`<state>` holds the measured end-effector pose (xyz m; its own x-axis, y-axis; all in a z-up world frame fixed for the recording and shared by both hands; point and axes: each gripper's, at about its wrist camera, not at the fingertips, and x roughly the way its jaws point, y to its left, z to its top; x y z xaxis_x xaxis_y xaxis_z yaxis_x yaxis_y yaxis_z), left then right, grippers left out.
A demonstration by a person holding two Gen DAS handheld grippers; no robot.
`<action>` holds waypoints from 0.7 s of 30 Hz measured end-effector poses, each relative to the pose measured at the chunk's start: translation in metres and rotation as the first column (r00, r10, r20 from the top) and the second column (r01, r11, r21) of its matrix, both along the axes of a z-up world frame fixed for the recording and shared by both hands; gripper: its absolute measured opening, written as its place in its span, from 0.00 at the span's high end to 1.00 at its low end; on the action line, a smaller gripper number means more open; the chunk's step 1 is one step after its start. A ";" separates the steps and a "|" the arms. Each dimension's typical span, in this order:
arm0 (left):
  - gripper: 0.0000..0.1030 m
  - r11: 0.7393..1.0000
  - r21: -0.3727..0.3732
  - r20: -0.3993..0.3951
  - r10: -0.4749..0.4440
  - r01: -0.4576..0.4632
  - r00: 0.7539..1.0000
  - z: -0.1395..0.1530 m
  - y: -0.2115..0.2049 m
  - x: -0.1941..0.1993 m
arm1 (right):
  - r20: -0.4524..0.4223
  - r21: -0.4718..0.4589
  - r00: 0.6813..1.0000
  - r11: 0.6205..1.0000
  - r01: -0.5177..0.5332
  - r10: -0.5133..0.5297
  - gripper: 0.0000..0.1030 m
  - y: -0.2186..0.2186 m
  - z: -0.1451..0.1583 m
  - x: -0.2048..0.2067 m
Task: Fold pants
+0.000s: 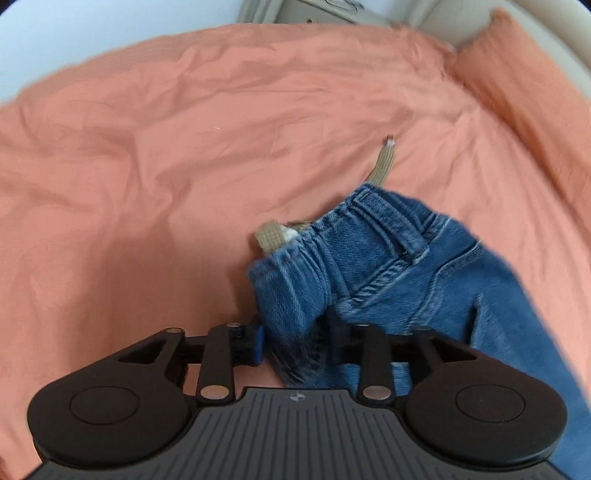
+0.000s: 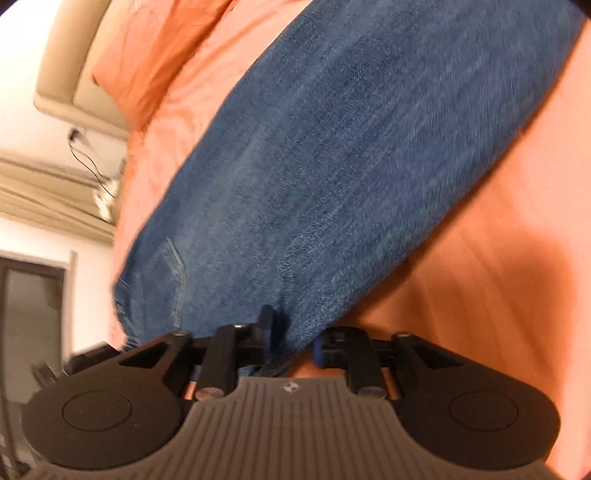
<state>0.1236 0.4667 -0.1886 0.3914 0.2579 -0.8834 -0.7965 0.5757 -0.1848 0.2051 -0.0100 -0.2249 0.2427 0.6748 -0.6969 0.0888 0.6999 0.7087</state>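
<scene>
Left wrist view: the black two-finger left gripper point(image 1: 295, 345) has its jaws pinched onto a bunched fold of the blue denim pants point(image 1: 373, 266), near the waistband.
Pants, waist end: the stitched waistband and seams lie crumpled on the wrinkled salmon-orange bed sheet point(image 1: 166, 147), the cloth trailing off to the right.
Drawstring: a beige woven drawstring point(image 1: 382, 162) pokes out of the waistband onto the sheet; its other end sits folded just beside the denim.
Pillow: an orange fabric pillow point(image 1: 517, 74) rests at the far right of the bed, against a beige padded headboard point(image 1: 436, 14).
Right wrist view: the black two-finger right gripper point(image 2: 291, 345) is clamped on a narrow edge of the pants point(image 2: 332, 166).
Pants, leg: a broad blurred denim panel rises diagonally over the sheet point(image 2: 498, 240).
</scene>
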 end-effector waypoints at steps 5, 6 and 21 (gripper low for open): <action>0.40 0.991 0.098 -0.057 -0.090 0.096 0.994 0.040 0.000 0.006 | 0.034 -0.101 0.994 0.990 -0.099 0.103 0.57 -0.003 0.024 0.014; 0.40 0.988 0.118 -0.061 -0.094 0.100 0.994 0.050 -0.001 0.007 | 0.048 -0.128 0.992 0.985 -0.114 0.121 0.57 -0.008 0.030 0.016; 0.37 0.798 0.335 -0.153 -0.479 0.501 0.865 0.229 -0.111 0.064 | 0.292 -0.439 0.933 0.896 -0.067 0.213 0.47 -0.175 0.123 0.062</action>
<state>0.1877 0.3560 0.0407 0.5015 0.3416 -0.7949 -0.3932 0.9084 0.1423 0.2671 -0.1854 -0.1021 0.4286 0.3841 -0.8178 -0.2152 0.9225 0.3204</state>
